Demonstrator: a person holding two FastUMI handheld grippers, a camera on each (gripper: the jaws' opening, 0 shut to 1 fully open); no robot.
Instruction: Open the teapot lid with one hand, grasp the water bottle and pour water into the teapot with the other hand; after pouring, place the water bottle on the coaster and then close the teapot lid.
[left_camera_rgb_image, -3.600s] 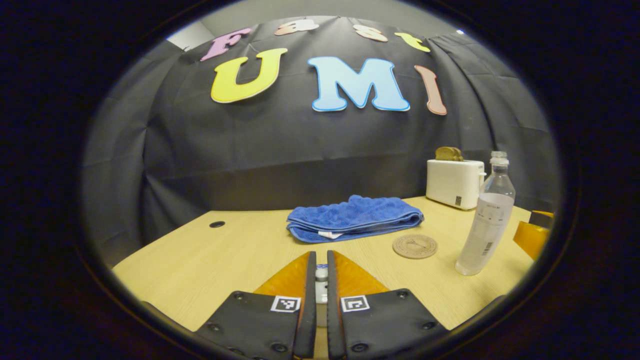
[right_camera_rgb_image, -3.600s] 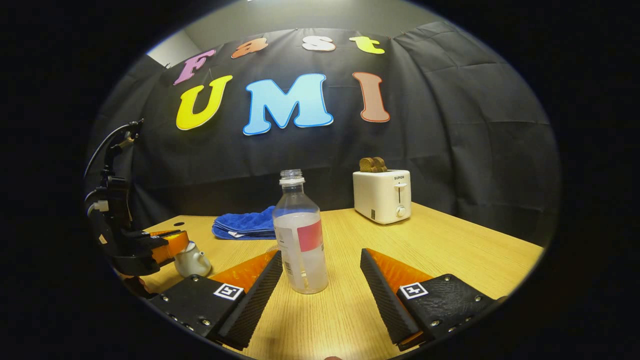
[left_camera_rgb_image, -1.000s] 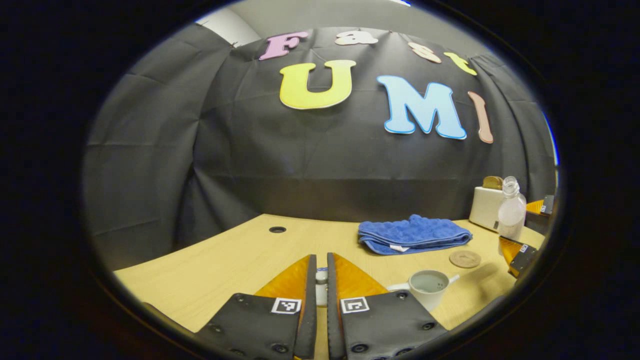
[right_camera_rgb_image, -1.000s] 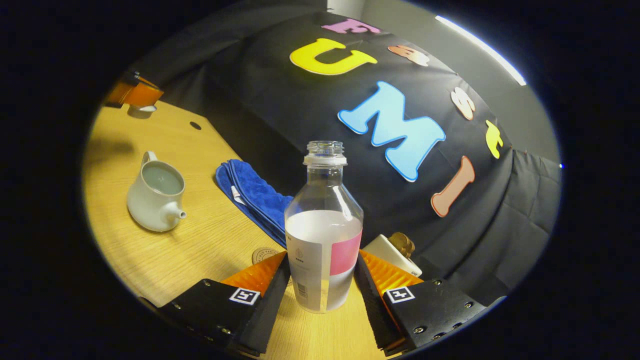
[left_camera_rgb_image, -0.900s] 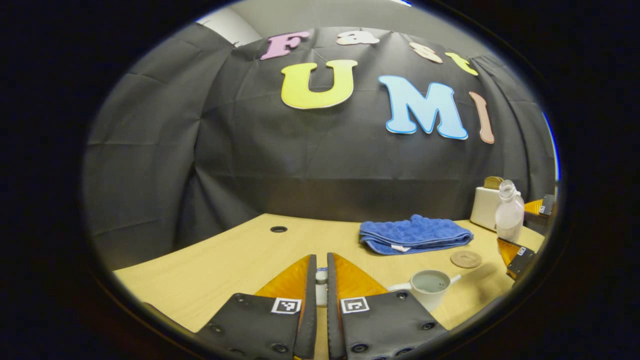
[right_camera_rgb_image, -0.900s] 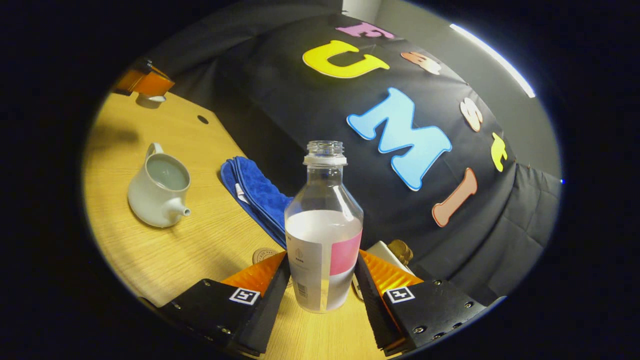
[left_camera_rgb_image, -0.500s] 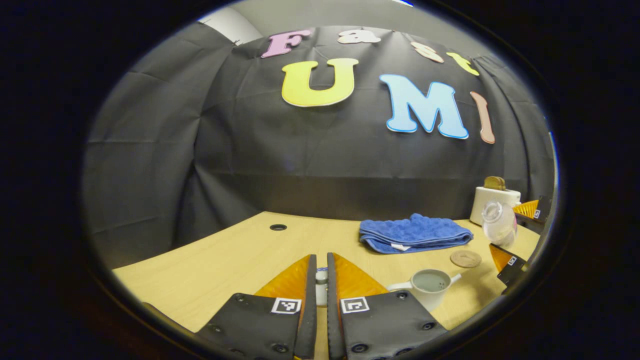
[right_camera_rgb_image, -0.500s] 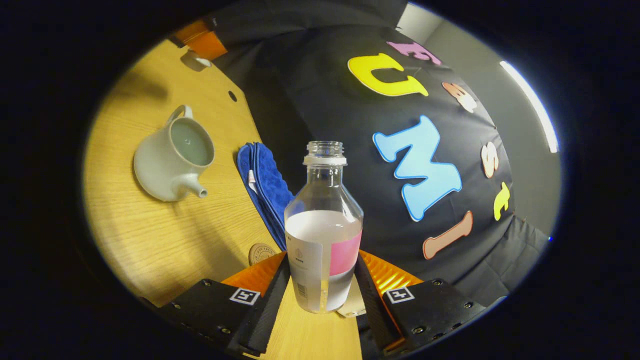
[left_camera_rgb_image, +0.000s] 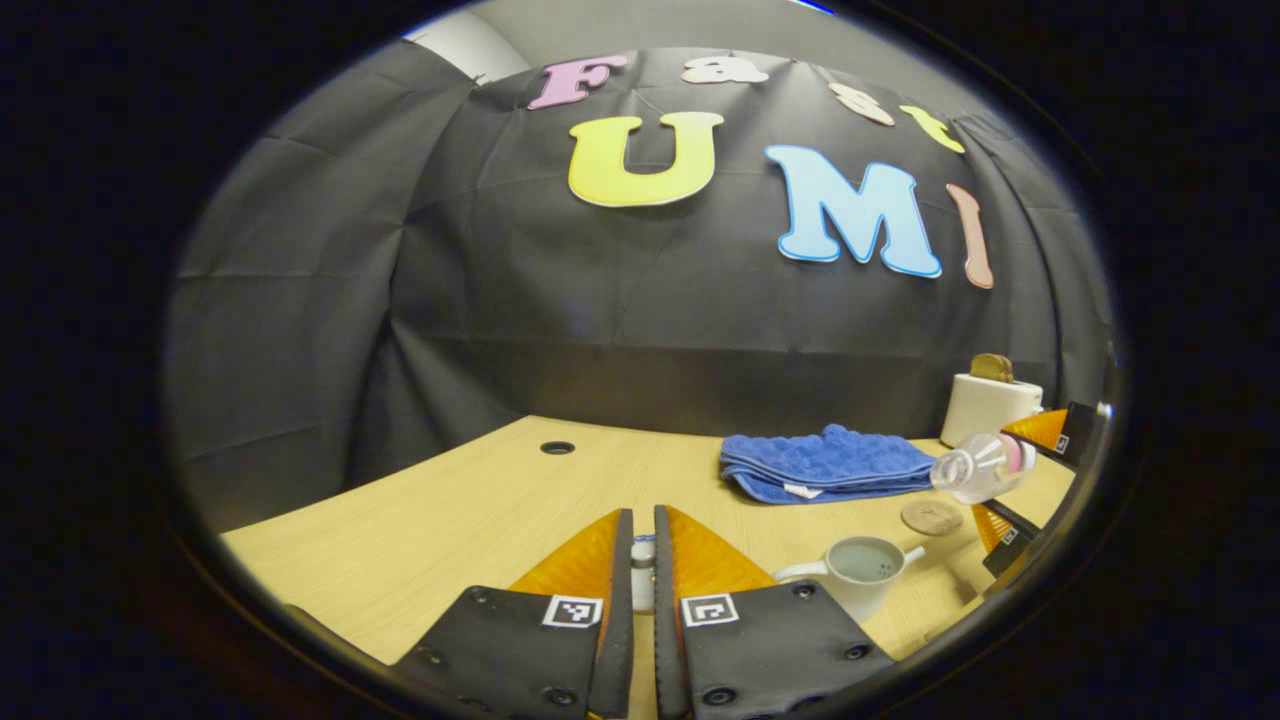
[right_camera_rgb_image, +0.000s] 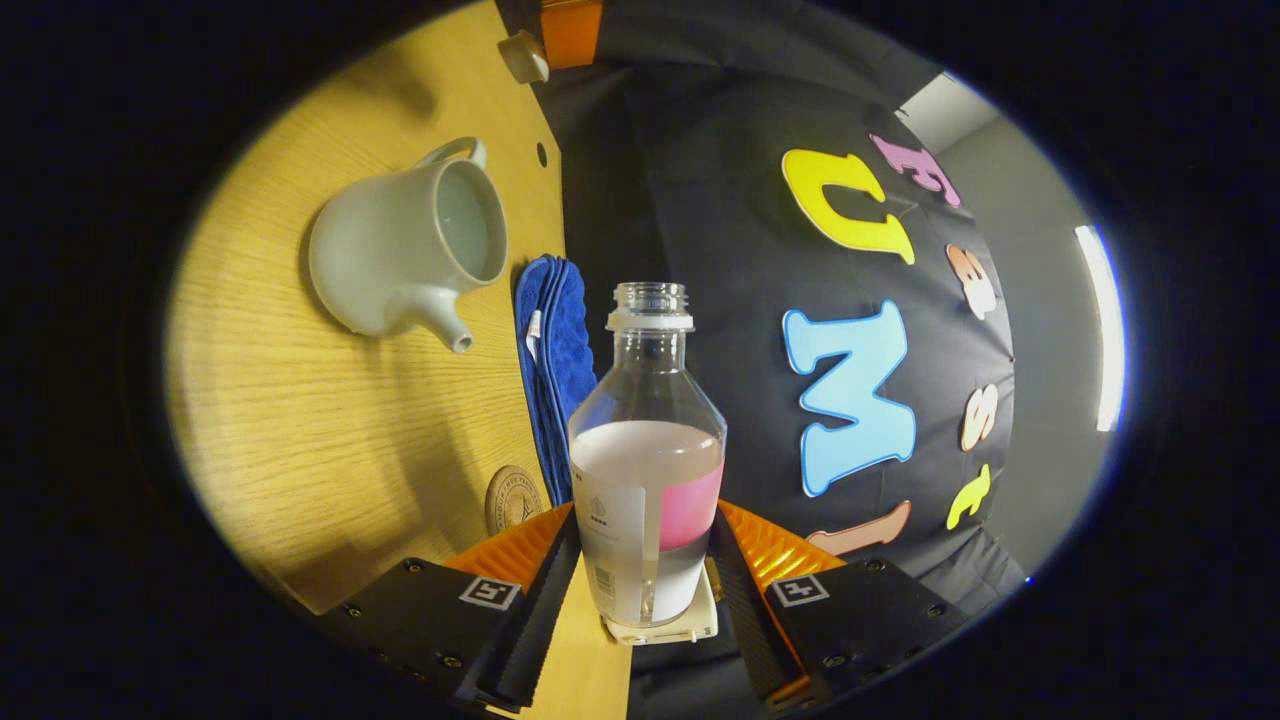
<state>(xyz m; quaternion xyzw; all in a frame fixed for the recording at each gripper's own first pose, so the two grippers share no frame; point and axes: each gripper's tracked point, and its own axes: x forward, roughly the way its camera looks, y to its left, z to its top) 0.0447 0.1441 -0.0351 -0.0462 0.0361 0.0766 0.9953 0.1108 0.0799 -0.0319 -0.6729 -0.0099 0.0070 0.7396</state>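
Observation:
In the left gripper view my left gripper (left_camera_rgb_image: 642, 515) is shut on the knob of the small white teapot lid (left_camera_rgb_image: 643, 576), held above the wooden table (left_camera_rgb_image: 450, 520). The pale teapot (left_camera_rgb_image: 862, 572) stands open to its right. Beyond it, the right gripper (left_camera_rgb_image: 1025, 478) holds the clear water bottle (left_camera_rgb_image: 975, 466) tipped almost level, mouth pointing left above the coaster (left_camera_rgb_image: 930, 517). In the right gripper view my right gripper (right_camera_rgb_image: 648, 515) is shut on the half-full, capless bottle (right_camera_rgb_image: 648, 440). The open teapot (right_camera_rgb_image: 405, 245) lies upper left and the coaster (right_camera_rgb_image: 512, 497) by the left finger. No water is leaving the bottle.
A folded blue towel (left_camera_rgb_image: 825, 465) lies behind the coaster, with a white toaster (left_camera_rgb_image: 990, 405) holding bread at the back right. The table has a cable hole (left_camera_rgb_image: 557, 447). In the right gripper view the left gripper (right_camera_rgb_image: 570, 25) holds the lid (right_camera_rgb_image: 522, 55) beyond the teapot.
The right gripper has rolled over, tipping the bottle from upright to nearly level and bringing it closer to the teapot. The left gripper has held still with the lid.

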